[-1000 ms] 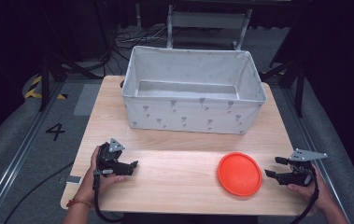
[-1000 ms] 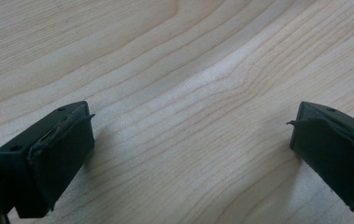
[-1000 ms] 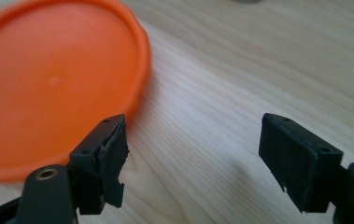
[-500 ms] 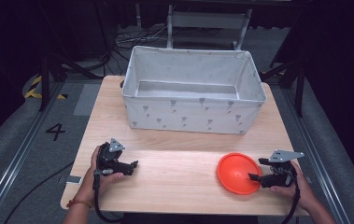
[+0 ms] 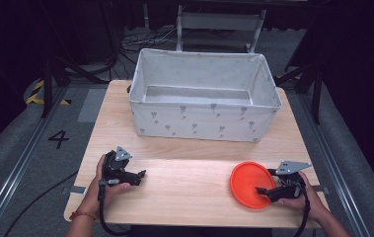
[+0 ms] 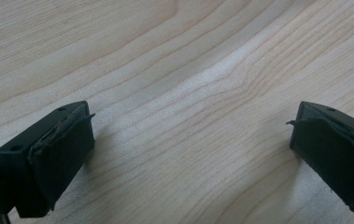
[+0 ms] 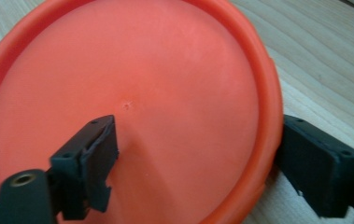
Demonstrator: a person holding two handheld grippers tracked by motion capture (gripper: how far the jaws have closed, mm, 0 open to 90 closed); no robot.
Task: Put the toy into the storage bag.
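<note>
An orange plastic disc [image 5: 246,181] lies flat on the wooden table [image 5: 189,190] at the front right. My right gripper [image 5: 259,190] reaches over the disc's right edge from the right. In the right gripper view the right gripper [image 7: 197,135] is open and straddles the disc's [image 7: 128,70] rim, one jaw above the disc's face and the other outside the rim over the wood. My left gripper [image 5: 142,174] rests at the front left, pointing right. In the left gripper view the left gripper [image 6: 193,116] is open over bare wood [image 6: 188,56], with nothing between its jaws.
A large white fabric bin [image 5: 204,116] with a small grey print stands at the back middle of the table, its inside bare. The table's front edge lies just below both hands. Dark floor, cables and a stand surround the table.
My right gripper has moved left from beside the disc until its jaws straddle the disc's right rim. The left gripper and the disc have stayed where they were.
</note>
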